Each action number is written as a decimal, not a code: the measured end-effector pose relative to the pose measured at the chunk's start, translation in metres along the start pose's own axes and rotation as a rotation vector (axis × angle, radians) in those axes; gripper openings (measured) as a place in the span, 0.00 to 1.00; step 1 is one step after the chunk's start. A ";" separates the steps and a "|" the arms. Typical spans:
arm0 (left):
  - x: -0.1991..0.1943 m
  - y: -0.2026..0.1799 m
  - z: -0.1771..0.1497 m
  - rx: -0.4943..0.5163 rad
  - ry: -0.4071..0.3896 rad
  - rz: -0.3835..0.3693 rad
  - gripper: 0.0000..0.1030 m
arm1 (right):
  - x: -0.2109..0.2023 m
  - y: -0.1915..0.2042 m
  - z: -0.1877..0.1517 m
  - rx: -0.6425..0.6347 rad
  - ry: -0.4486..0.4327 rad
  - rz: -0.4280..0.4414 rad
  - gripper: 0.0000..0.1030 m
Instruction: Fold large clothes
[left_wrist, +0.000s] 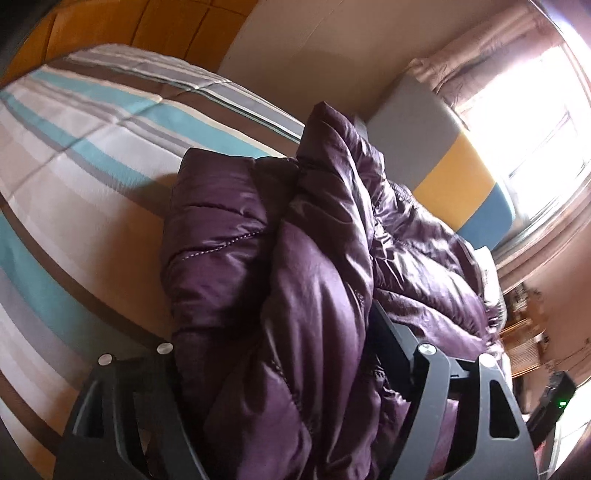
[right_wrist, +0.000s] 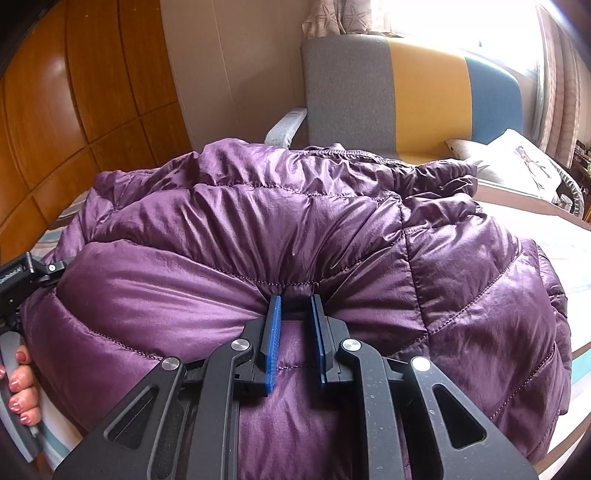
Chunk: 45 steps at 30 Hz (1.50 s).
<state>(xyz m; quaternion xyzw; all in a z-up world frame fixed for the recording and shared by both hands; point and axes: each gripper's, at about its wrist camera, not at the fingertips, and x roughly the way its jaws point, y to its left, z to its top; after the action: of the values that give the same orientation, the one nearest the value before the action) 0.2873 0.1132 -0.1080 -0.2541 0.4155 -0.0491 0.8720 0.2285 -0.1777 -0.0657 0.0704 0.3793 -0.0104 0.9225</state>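
Note:
A shiny purple quilted puffer jacket (right_wrist: 258, 229) lies bunched on the bed. In the right wrist view my right gripper (right_wrist: 295, 301) presses into the jacket; its blue pads (right_wrist: 274, 332) stand a small gap apart with a pinch of fabric bulging between them. In the left wrist view the jacket (left_wrist: 288, 266) fills the space between the black arms of my left gripper (left_wrist: 280, 369); its fingertips are buried in the fabric and hidden. The left gripper body (right_wrist: 22, 280) and the hand holding it show at the left edge of the right wrist view.
The bed has a striped cover (left_wrist: 74, 155) in white, teal, grey and brown. A grey, yellow and blue headboard (right_wrist: 424, 96) stands behind, with a white pillow (right_wrist: 517, 162) at right. A wooden wardrobe (right_wrist: 74, 103) is at left, a bright window (left_wrist: 535, 122) beyond.

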 end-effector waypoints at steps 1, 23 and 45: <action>0.000 0.000 0.000 -0.003 0.000 0.010 0.63 | 0.000 0.000 0.000 0.000 0.000 0.001 0.15; -0.013 -0.013 -0.001 0.072 -0.040 0.037 0.39 | -0.001 0.001 -0.001 -0.009 0.000 -0.008 0.15; -0.109 -0.023 -0.024 0.137 -0.141 -0.030 0.20 | -0.032 -0.008 0.004 0.083 -0.063 0.113 0.15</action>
<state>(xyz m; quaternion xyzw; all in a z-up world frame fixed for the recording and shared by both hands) 0.2011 0.1163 -0.0330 -0.2027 0.3450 -0.0725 0.9136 0.2081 -0.1874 -0.0416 0.1296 0.3446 0.0238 0.9294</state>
